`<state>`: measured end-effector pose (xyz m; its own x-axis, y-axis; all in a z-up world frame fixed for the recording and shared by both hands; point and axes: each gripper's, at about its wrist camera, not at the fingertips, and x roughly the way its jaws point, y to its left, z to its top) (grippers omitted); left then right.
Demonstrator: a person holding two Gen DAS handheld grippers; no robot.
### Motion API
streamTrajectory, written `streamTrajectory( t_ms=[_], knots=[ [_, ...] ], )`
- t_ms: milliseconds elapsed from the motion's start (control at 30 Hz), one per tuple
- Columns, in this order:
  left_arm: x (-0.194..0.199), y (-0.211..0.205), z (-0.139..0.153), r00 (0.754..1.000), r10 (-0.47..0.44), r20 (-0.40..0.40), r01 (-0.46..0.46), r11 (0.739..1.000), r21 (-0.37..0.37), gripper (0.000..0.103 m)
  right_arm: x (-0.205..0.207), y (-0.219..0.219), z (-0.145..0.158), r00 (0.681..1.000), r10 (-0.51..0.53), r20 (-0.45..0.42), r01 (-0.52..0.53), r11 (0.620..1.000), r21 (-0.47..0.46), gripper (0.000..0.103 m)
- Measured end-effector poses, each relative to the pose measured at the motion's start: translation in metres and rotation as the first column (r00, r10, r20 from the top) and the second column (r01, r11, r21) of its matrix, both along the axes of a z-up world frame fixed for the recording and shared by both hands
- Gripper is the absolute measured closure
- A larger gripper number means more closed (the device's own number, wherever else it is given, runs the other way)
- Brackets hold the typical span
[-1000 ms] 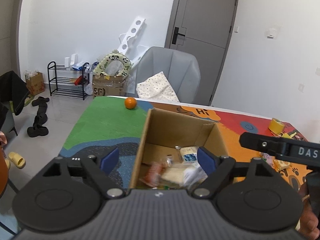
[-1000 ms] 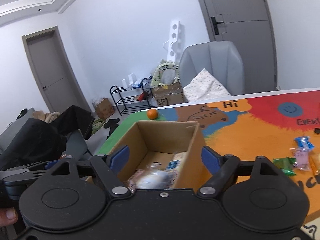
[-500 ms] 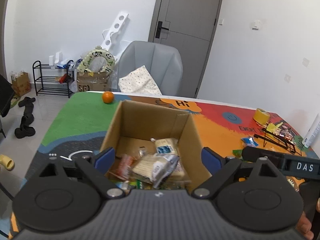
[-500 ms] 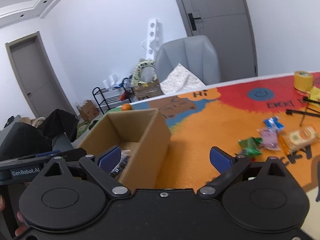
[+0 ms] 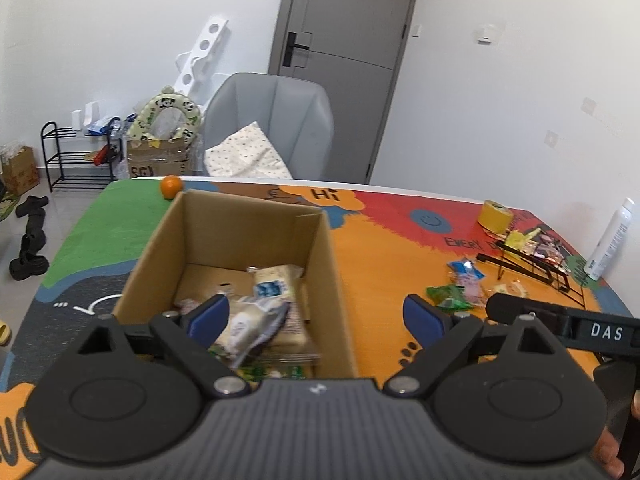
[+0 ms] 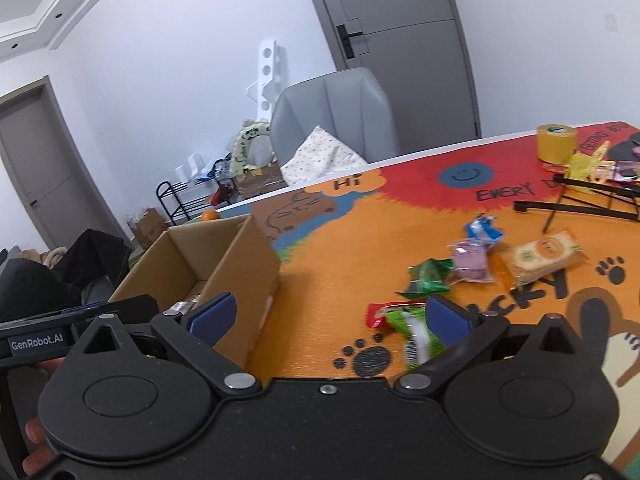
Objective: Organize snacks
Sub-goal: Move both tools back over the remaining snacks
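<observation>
White walls (image 5: 120, 40) and a grey door (image 5: 344, 60) stand behind a grey chair (image 5: 272, 120) (a dotted cushion (image 5: 244, 156) lies on it). A black shoe rack (image 5: 72, 156) stands left on the pale floor (image 5: 60, 208), shoes (image 5: 28, 240) nearby. A second grey door (image 6: 32, 160) shows in the right view.

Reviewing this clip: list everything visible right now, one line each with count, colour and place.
cardboard box: one, brown, table's left, snack packets inside
loose snack packets: about five, mixed colours, on mat right of box
orange: one, behind box
tape roll: one, yellow, far right
wire rack: one, black, by tape
white bottle: one, table's right edge
chair: one, grey, behind table
left gripper: black, open, empty, over box
right gripper: black, open, empty, over mat
</observation>
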<state>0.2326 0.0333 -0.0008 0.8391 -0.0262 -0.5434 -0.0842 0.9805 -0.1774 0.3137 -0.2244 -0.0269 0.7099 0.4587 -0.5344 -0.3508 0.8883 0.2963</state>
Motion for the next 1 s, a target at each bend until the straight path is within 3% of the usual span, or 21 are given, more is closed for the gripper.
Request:
streamTrajectory(
  t_ms=[667, 1000],
  knots=[
    [0.029, -0.064, -0.008, 0.991, -0.13, -0.003, 0.13, 0.991, -0.02, 0.01, 0.008, -0.068, -0.016, 0.993, -0.119, -0.027, 0.119, 0.993, -0.002, 0.0],
    [0.037, -0.09, -0.013, 0.99, -0.138, 0.021, 0.138, 0.99, -0.015, 0.011, 0.012, -0.09, -0.025, 0.988, -0.152, -0.012, 0.152, 0.988, -0.015, 0.001]
  ],
)
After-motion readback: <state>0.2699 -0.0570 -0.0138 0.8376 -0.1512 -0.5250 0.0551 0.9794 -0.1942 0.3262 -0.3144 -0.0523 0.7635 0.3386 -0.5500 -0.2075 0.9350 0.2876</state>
